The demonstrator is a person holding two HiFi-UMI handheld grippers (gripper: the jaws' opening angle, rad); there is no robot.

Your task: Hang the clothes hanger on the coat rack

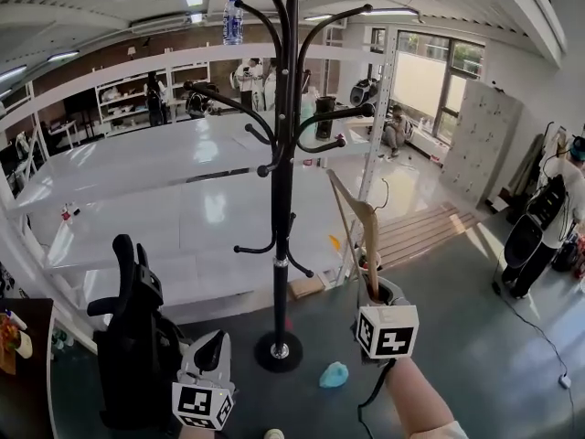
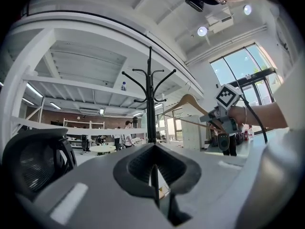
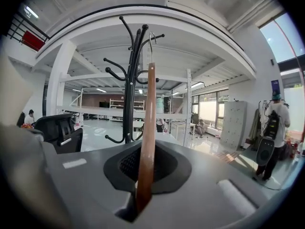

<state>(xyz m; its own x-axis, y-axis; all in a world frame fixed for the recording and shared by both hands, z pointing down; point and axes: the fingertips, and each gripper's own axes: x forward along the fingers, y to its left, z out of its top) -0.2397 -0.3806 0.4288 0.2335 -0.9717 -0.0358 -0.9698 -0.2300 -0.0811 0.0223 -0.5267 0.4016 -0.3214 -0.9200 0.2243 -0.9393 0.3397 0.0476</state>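
Note:
The black coat rack (image 1: 282, 199) stands on its round base straight ahead, with curved hooks at the top and midway up. My right gripper (image 1: 373, 288) is shut on a wooden clothes hanger (image 1: 358, 222), held upright just right of the pole and below the upper hooks. In the right gripper view the hanger (image 3: 148, 128) rises from the gripper (image 3: 142, 194), its metal hook (image 3: 151, 44) close beside the rack's top hooks (image 3: 131, 46). My left gripper (image 1: 212, 346) is low at the left, shut and empty; its own view (image 2: 155, 175) shows the rack (image 2: 150, 104) and the hanger (image 2: 188, 102).
A black office chair (image 1: 135, 332) stands close at the lower left. A blue object (image 1: 334, 374) lies on the floor by the rack's base. White framing (image 1: 110, 80) carries a water bottle (image 1: 233, 18). A person (image 1: 548, 218) stands at the far right.

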